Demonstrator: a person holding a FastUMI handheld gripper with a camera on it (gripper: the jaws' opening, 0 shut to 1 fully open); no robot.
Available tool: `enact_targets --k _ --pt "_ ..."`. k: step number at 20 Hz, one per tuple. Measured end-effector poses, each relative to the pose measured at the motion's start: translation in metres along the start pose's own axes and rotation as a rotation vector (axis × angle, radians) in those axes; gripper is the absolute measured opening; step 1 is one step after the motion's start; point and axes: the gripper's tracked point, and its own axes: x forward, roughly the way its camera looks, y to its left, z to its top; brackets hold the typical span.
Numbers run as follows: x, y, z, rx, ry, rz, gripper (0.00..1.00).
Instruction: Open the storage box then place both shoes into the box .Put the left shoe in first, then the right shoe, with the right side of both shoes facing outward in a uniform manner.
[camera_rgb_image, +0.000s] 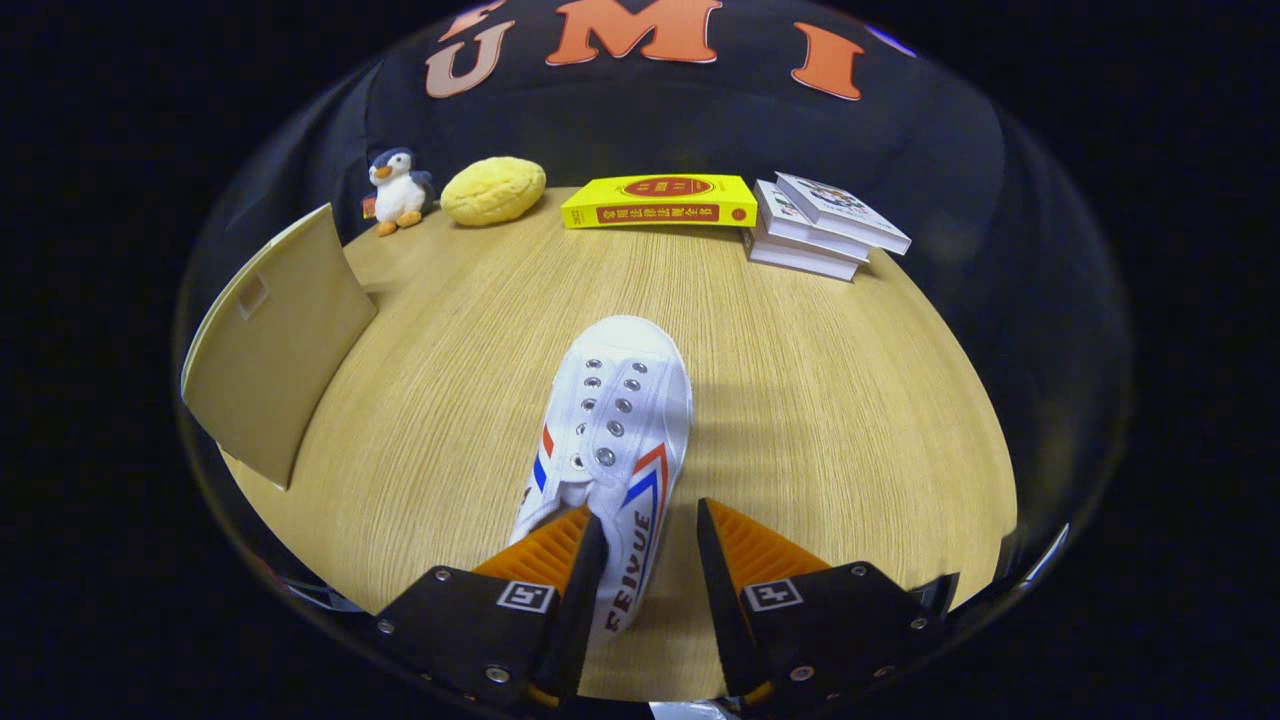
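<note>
Shoe (610, 420) toe points away between parted claw (650, 545) fingers.

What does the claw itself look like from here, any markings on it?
The claw has two wedge-shaped fingers with ribbed faces, on black blocky mounts fixed with silver screws. Each mount carries a square black-and-white tag. Its fingers are open, one side of the shoe between them.
</note>
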Motion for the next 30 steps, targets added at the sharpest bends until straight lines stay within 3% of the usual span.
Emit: enact_targets --k 3,7,10,15,16,18,23,30 --pt "0.009 0.007 0.0 0.051 -0.032 0.036 0.44" --pt "0.014 -0.003 0.006 0.051 -0.068 0.016 0.31" --pt "0.022 -0.017 0.011 0.104 -0.064 -0.017 0.04" --pt "0.033 -0.015 0.01 0.089 -0.017 0.009 0.04" --pt "0.034 -0.014 0.011 0.092 -0.012 0.007 0.09" --pt "0.036 -0.015 0.014 0.101 -0.003 0.009 0.09" --pt "0.032 -0.012 0.022 0.253 0.039 0.019 0.01" --pt "-0.003 0.034 0.082 0.316 -0.053 0.117 0.01"
